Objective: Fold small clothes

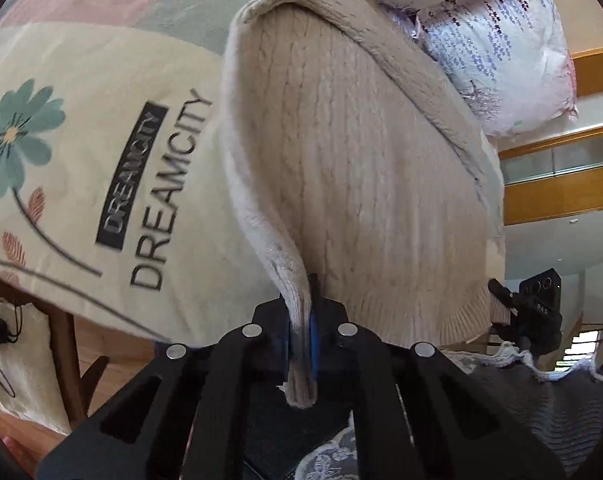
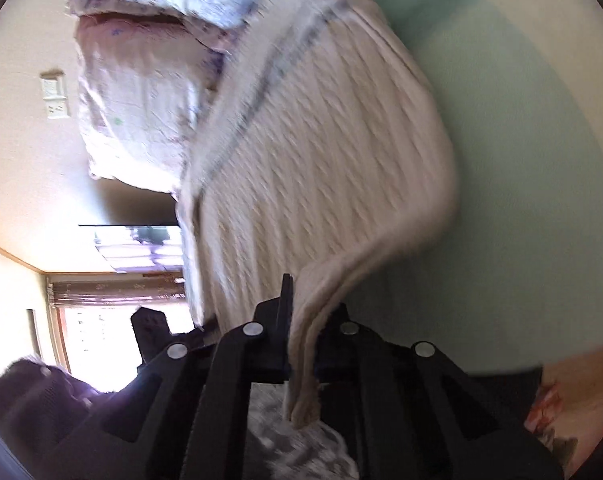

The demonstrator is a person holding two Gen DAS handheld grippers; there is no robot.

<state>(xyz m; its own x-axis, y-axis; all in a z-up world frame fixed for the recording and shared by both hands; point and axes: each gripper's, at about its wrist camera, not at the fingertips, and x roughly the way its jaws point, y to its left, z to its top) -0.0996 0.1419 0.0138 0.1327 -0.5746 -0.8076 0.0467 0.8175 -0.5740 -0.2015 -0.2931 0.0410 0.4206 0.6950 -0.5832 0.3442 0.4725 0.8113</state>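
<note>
A cream cable-knit sweater (image 1: 341, 160) is lifted off the bed and hangs stretched between both grippers. My left gripper (image 1: 301, 320) is shut on one ribbed edge of it, the knit bunched between the blue pads. My right gripper (image 2: 301, 328) is shut on another edge of the same sweater (image 2: 321, 152), which is blurred there. The right gripper also shows at the sweater's far hem in the left wrist view (image 1: 537, 312).
A cream bedspread (image 1: 81, 168) printed with a teal flower and "DREAMCITY" lies under the sweater. Floral pillows (image 1: 501, 40) lie behind it. Dark and lace clothes (image 1: 329, 456) lie below the grippers. Wooden furniture legs (image 1: 65, 360) stand at left.
</note>
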